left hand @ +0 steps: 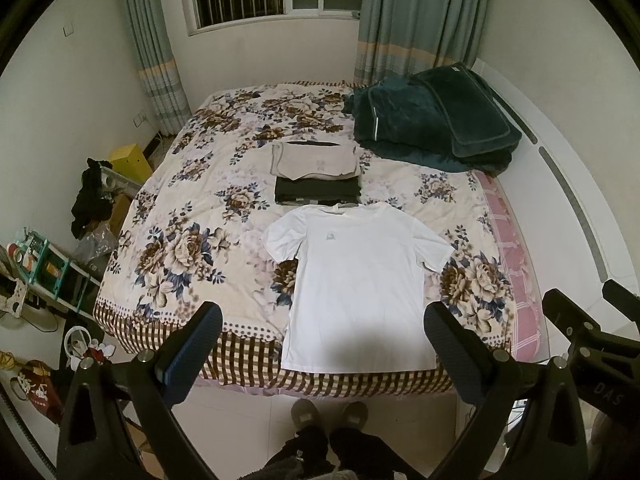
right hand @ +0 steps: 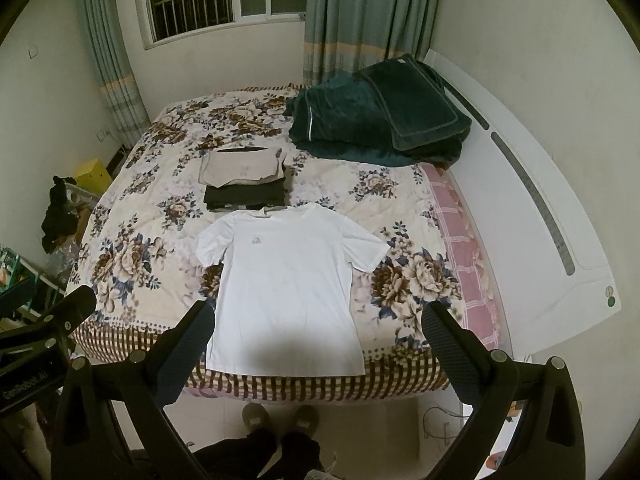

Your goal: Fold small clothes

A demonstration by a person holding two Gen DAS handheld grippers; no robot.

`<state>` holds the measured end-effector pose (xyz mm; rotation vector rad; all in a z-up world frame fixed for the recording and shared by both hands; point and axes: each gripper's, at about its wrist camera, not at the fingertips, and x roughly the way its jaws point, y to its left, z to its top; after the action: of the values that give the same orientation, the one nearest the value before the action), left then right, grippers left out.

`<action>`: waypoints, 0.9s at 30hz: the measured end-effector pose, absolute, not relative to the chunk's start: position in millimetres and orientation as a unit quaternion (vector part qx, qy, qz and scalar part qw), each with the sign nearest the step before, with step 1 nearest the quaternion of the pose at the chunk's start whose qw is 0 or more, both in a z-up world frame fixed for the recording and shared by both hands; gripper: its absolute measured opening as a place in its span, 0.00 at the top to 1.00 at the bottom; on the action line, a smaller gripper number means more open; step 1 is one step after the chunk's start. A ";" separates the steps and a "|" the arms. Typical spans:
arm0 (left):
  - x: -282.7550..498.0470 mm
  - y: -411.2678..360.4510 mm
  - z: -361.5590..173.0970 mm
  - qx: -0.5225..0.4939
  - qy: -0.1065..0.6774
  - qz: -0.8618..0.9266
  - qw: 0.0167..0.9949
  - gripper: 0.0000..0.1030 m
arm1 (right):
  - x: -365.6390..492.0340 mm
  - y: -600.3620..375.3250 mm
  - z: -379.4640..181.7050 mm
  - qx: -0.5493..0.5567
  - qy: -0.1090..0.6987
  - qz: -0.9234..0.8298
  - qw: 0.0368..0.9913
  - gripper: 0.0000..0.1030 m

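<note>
A white T-shirt (left hand: 356, 280) lies spread flat, front up, on the near part of the floral bed cover (left hand: 192, 248); it also shows in the right wrist view (right hand: 288, 280). Its hem reaches the bed's near edge. Behind it sits a stack of folded clothes, beige on dark (left hand: 316, 172), also in the right wrist view (right hand: 244, 184). My left gripper (left hand: 324, 320) is open and empty, held above the shirt's hem. My right gripper (right hand: 320, 320) is open and empty, also high above the hem. The right gripper's body shows at the right of the left wrist view (left hand: 580, 328).
A dark green blanket and pillow (left hand: 432, 124) are piled at the bed's far right. A white headboard (right hand: 532, 216) runs along the right. Shelves and clutter (left hand: 52, 264) stand on the floor at the left. The person's slippered feet (left hand: 328, 416) are at the bed's near edge.
</note>
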<state>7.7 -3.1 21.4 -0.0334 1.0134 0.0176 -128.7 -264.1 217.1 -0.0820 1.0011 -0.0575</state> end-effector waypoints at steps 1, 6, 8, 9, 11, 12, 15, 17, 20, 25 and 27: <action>7.3 -2.6 21.2 -0.016 0.485 0.008 0.874 0.00 | -129.6 -264.5 216.0 -0.039 0.479 -0.028 0.876 0.00; 7.4 -2.6 22.0 -0.017 0.484 0.008 0.875 0.00 | -130.3 -264.3 217.2 -0.040 0.478 -0.027 0.877 0.00; 6.4 -2.4 21.1 -0.016 0.483 0.008 0.875 0.00 | -131.3 -264.7 216.4 -0.040 0.477 -0.027 0.878 0.00; 7.8 -3.8 22.6 -0.016 0.483 0.008 0.875 0.00 | -130.7 -264.3 217.0 -0.040 0.477 -0.027 0.878 0.00; 10.1 -5.6 23.5 -0.015 0.483 0.008 0.875 0.00 | -129.9 -264.1 218.9 -0.040 0.477 -0.026 0.878 0.00; 10.0 -5.5 23.6 -0.015 0.483 0.008 0.876 0.00 | -131.4 -264.4 217.2 -0.040 0.476 -0.027 0.878 0.00; 9.8 -5.3 23.7 -0.015 0.483 0.007 0.875 0.00 | -131.2 -263.5 218.8 -0.040 0.476 -0.027 0.878 0.00; 8.6 -4.4 23.1 -0.016 0.482 0.007 0.876 0.00 | -132.1 -263.8 218.1 -0.040 0.475 -0.028 0.879 0.00; 7.7 -4.3 22.6 -0.016 0.482 0.008 0.876 0.00 | -132.7 -264.2 217.8 -0.039 0.475 -0.028 0.879 0.00; 7.2 -4.7 22.2 -0.017 0.481 0.008 0.877 0.00 | -133.4 -264.9 216.6 -0.040 0.475 -0.027 0.879 0.00; 7.1 -4.6 22.2 -0.016 0.481 0.007 0.877 0.00 | -133.8 -265.4 215.3 -0.041 0.474 -0.027 0.879 0.00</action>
<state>7.1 -4.6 22.2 -0.0338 1.0028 0.0155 -133.8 -265.4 215.3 -0.0845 0.9871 -0.0564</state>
